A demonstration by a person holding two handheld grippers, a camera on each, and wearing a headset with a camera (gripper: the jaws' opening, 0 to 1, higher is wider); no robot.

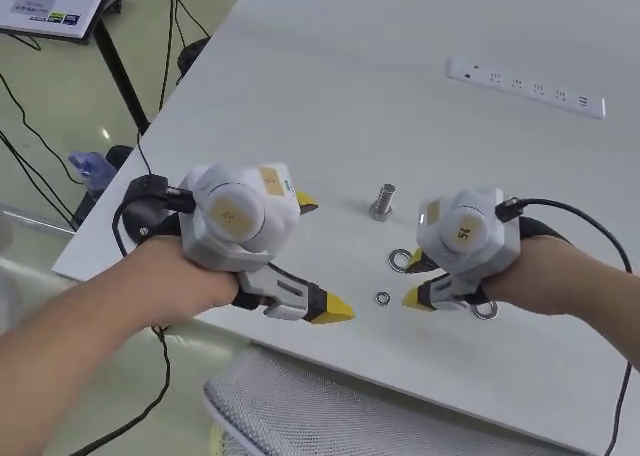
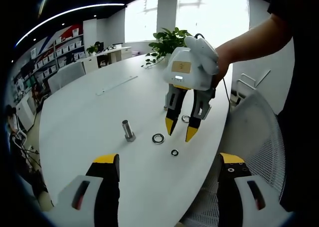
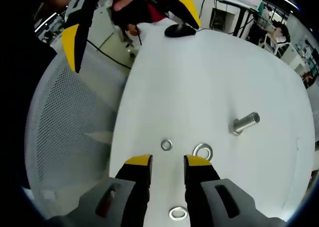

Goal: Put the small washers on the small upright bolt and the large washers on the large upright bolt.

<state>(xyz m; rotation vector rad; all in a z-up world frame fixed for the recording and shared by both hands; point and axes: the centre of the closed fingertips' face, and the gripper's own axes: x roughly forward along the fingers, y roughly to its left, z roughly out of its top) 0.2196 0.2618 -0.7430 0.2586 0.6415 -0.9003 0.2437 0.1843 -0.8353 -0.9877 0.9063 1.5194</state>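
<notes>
The left gripper (image 1: 320, 258) is spread wide, the right gripper (image 3: 168, 161) narrowly parted; nothing is pinched. A small washer (image 3: 166, 145) and large washer (image 3: 203, 150) are seen just ahead of the right fingertips, the bolt (image 3: 244, 123) beyond.

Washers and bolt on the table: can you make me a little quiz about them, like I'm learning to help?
1. True or false: a washer already sits on the bolt.
2. How many washers lie loose? A) one B) three C) six
3. Which has its jaws wider apart, the left gripper or the right gripper?
Key: 1 false; 2 B; 3 the left gripper.
</notes>
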